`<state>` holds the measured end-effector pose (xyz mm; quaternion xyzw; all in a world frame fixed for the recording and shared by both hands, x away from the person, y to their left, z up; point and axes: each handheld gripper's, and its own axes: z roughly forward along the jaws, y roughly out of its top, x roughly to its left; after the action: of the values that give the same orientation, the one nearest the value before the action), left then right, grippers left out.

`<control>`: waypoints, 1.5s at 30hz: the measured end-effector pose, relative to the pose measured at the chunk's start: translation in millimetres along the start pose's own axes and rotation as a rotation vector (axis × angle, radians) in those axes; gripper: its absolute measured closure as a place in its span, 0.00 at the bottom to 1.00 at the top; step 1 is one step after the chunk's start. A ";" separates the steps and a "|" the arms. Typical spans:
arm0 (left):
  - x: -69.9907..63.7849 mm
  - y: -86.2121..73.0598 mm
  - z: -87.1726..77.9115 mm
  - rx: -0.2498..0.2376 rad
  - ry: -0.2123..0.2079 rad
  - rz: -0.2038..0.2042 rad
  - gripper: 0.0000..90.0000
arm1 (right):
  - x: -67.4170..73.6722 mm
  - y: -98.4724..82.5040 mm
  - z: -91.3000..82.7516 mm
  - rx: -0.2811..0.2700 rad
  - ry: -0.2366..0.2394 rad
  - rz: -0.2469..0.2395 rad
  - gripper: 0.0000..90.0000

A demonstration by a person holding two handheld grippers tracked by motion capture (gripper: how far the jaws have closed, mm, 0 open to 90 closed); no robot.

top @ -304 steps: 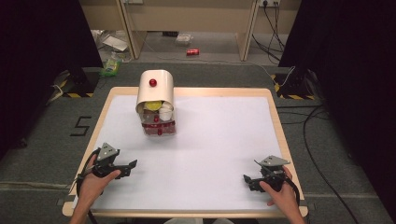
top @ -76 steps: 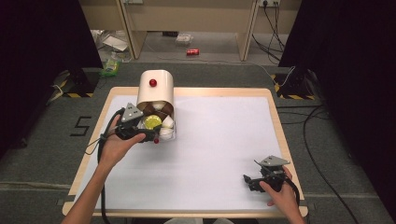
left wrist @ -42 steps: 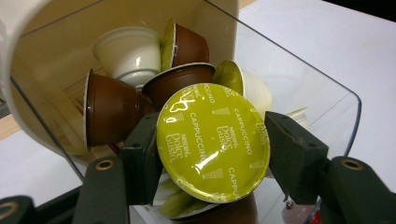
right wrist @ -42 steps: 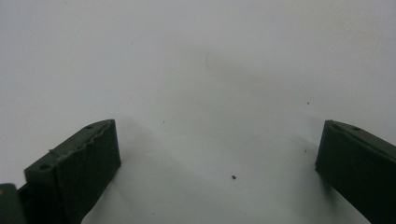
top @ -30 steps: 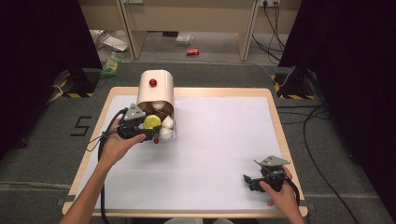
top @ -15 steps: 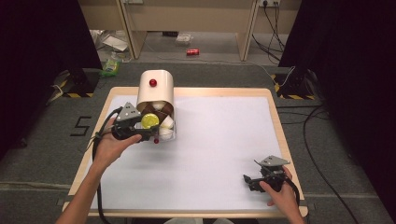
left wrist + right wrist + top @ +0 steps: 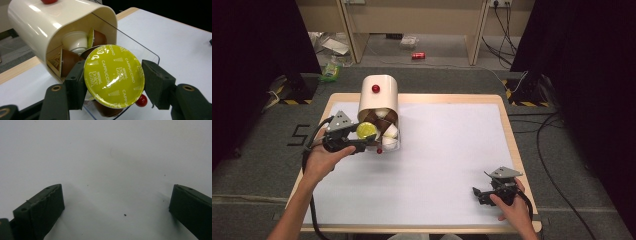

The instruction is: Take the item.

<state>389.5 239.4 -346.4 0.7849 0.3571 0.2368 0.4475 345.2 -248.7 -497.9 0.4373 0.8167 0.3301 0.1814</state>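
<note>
A yellow-lidded cappuccino capsule (image 7: 366,130) (image 7: 112,67) sits between the jaws of my left gripper (image 7: 368,139) (image 7: 113,80), which is shut on its rim. I hold it just in front of the mouth of a cream capsule dispenser (image 7: 379,97) (image 7: 45,27) that lies on the table's far left. Brown and white capsules (image 7: 75,42) fill the dispenser, and its clear drawer (image 7: 147,55) with a small red knob (image 7: 141,100) stands pulled out beneath the capsule. My right gripper (image 7: 482,192) (image 7: 116,205) rests open on the white table surface near the front right corner, with nothing between its jaws.
The white mat (image 7: 447,150) covers the wooden table. A red button (image 7: 375,88) tops the dispenser. Cables and a red can (image 7: 418,55) lie on the floor beyond the table's far edge.
My left gripper has drawn the yellow capsule a little to the left and away from the dispenser's mouth. The right hand has kept still.
</note>
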 end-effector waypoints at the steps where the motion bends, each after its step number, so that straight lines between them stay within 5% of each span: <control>1: 0.0 0.0 0.0 0.000 0.000 0.000 0.45 | 0.0 0.0 0.0 0.000 0.000 0.000 0.00; 27: 32.4 -27.3 -34.2 -0.024 0.090 -0.061 0.45 | 0.1 0.0 0.0 0.000 -0.001 -0.001 0.00; 45: 46.0 -49.1 -32.8 0.005 0.125 -0.105 0.45 | 0.1 0.0 0.0 0.000 -0.001 -0.001 0.00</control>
<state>378.8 309.4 -370.8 0.7498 0.4257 0.2606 0.4344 345.1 -248.7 -497.9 0.4371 0.8168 0.3297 0.1819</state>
